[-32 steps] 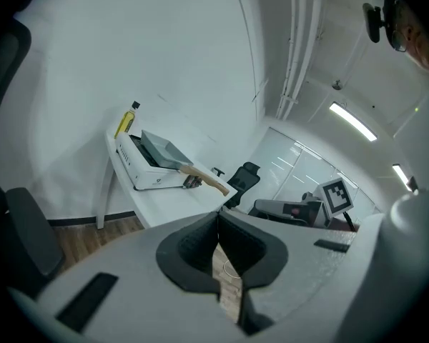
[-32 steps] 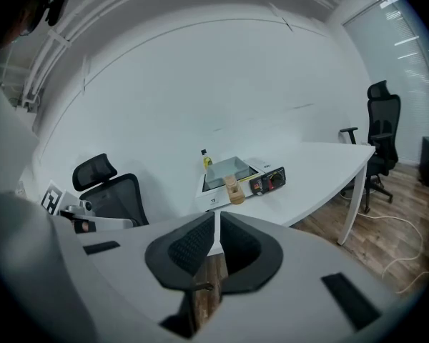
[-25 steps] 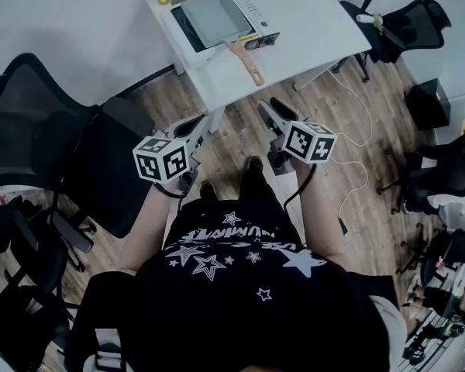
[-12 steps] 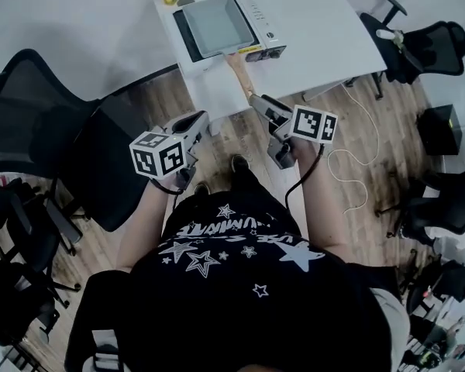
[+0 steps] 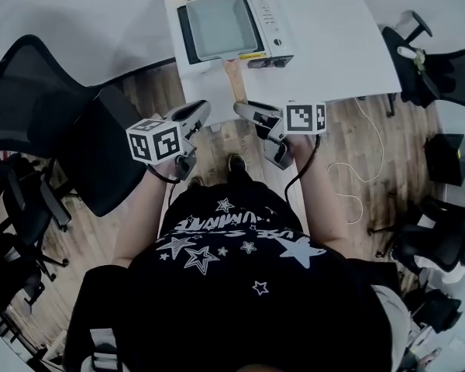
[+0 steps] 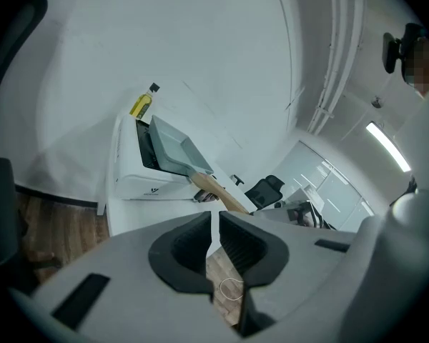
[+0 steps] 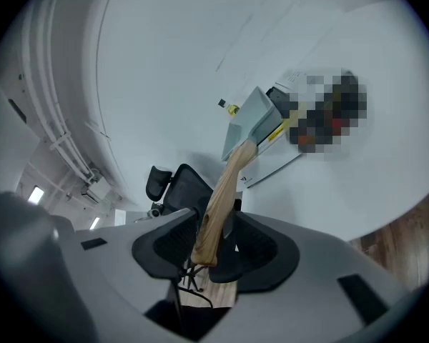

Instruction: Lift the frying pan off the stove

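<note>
Head view: the frying pan (image 5: 217, 25) sits on the stove (image 5: 270, 31) near the bench (image 5: 341, 45) edge, its wooden handle (image 5: 234, 80) pointing toward me. My right tool (image 5: 246, 111) is at the handle's end, and my left tool (image 5: 194, 115) hangs just beside it.

Left gripper view: the left tool (image 6: 216, 220) has its jaws together on nothing.

Right gripper view: the handle end lies between the jaws of the right tool (image 7: 214, 219), which are closing, not clearly clamped. I judge the grasp is under way. Next I need a firm clamp, then a level lift.
</note>
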